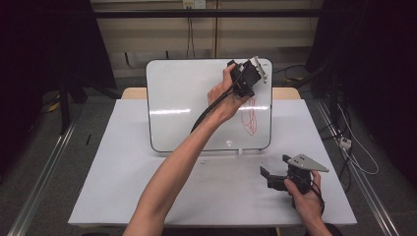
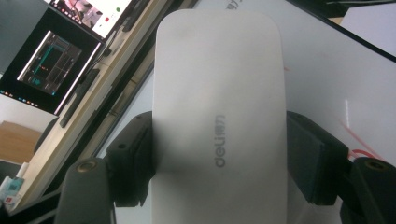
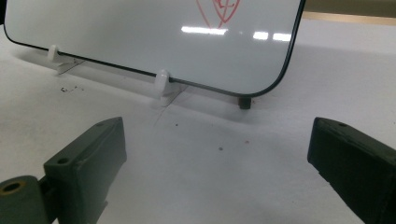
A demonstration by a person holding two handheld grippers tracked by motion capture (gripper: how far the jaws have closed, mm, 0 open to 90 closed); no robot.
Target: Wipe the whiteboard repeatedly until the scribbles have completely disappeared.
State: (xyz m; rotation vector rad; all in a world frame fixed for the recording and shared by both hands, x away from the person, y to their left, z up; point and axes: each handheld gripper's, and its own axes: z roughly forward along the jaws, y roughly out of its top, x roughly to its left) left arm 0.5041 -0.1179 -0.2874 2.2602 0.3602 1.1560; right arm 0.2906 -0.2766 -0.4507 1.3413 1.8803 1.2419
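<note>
Eraser (image 2: 219,116), white, sits clamped between the left claw's (image 1: 244,78) jaws, raised near the whiteboard's (image 1: 182,98) upper right, seemingly just above the red scribble (image 1: 250,116). Nearer, the right claw (image 1: 275,178) rests wide open over the table (image 1: 123,167).

Dim dark surround, overhead glare streaks on whiteboard (image 1: 196,108), close eraser (image 2: 219,116) blurred
</note>
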